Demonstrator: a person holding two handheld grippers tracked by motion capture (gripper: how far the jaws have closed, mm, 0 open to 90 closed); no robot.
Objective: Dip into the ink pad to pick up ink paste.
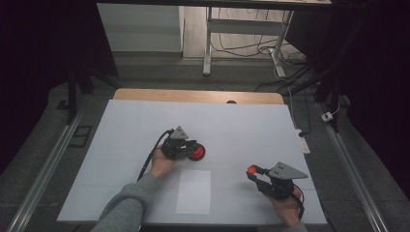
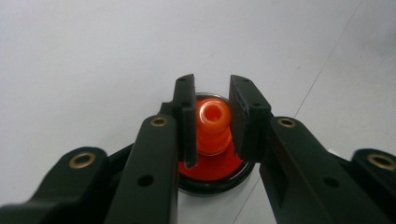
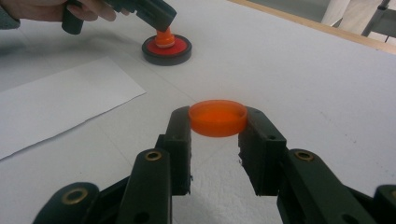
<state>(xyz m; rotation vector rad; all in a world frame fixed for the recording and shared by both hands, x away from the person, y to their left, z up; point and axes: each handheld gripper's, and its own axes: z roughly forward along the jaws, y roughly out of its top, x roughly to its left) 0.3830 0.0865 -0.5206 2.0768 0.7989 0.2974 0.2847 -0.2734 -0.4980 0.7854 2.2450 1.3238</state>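
The white sheet (image 1: pixel 194 192) lies at the near edge of the table (image 1: pixel 121 145), so I place the rest by it. To its right, the right gripper (image 1: pixel 253 171) has its fingers (image 3: pixel 180 140) closed on an orange cap (image 3: pixel 218 117), pinched by its rim at the very tips and held level, mouth up. Beyond the sheet, just past its far edge, the left gripper (image 1: pixel 192 148) has its fingers (image 2: pixel 187 123) clamped round the orange neck (image 2: pixel 213 128) that rises from a red disc (image 2: pixel 215 168) in a black rim.

The likely trouble, I judge: the cap is caught only at the fingertips, so a tilt or a knock against the neck could pop it loose. It also faces up, and would seemingly need turning over to go on.

The left gripper view looks straight down the neck's open bore. The right gripper view shows the cap hollow; the high view gives the gap between both hands
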